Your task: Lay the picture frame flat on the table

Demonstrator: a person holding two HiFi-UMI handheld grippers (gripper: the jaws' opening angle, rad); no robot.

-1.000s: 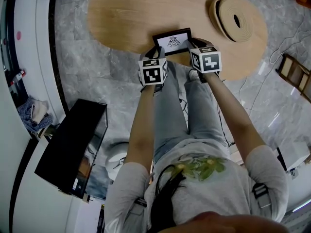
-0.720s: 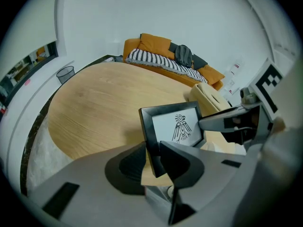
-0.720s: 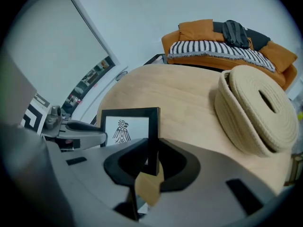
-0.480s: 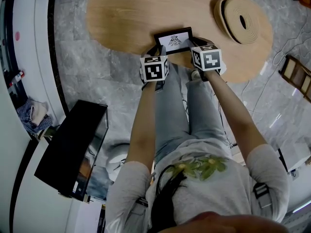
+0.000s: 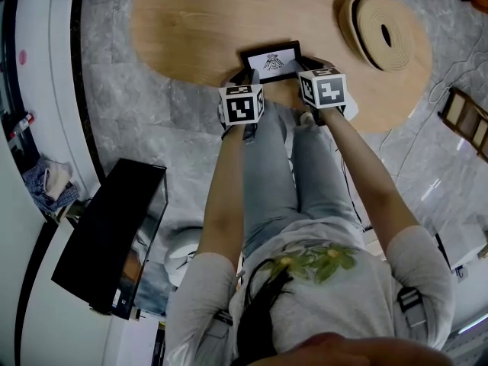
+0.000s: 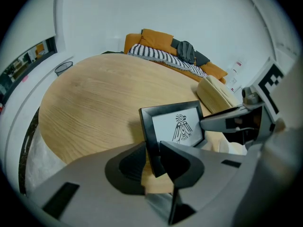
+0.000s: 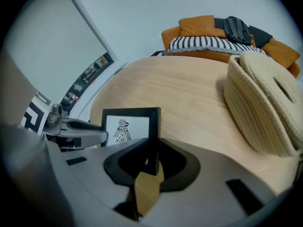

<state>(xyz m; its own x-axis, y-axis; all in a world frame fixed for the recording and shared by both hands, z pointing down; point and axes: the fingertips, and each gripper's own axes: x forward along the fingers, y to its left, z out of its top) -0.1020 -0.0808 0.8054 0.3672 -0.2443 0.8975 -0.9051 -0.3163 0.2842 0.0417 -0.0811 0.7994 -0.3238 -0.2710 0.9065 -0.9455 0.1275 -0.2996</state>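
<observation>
A black picture frame (image 5: 272, 61) with a bird drawing stands near the front edge of the oval wooden table (image 5: 191, 21), leaning back so its face shows from above. My left gripper (image 5: 248, 76) is shut on its left side. In the left gripper view that edge of the frame (image 6: 175, 126) sits between the dark pads of the left gripper (image 6: 152, 159). My right gripper (image 5: 302, 72) is shut on the right side. In the right gripper view the frame (image 7: 129, 126) has its upright edge clamped by the right gripper (image 7: 151, 161).
A coiled rope basket (image 5: 385, 33) rests on the table's right end, close to my right gripper (image 7: 265, 103). An orange sofa (image 6: 156, 44) with a striped blanket stands beyond the table. On the floor are a black box (image 5: 114, 235) at left and a wooden rack (image 5: 465, 117) at right.
Both grippers keep their hold on the frame, which has barely shifted. Only the head view has drifted a little.
</observation>
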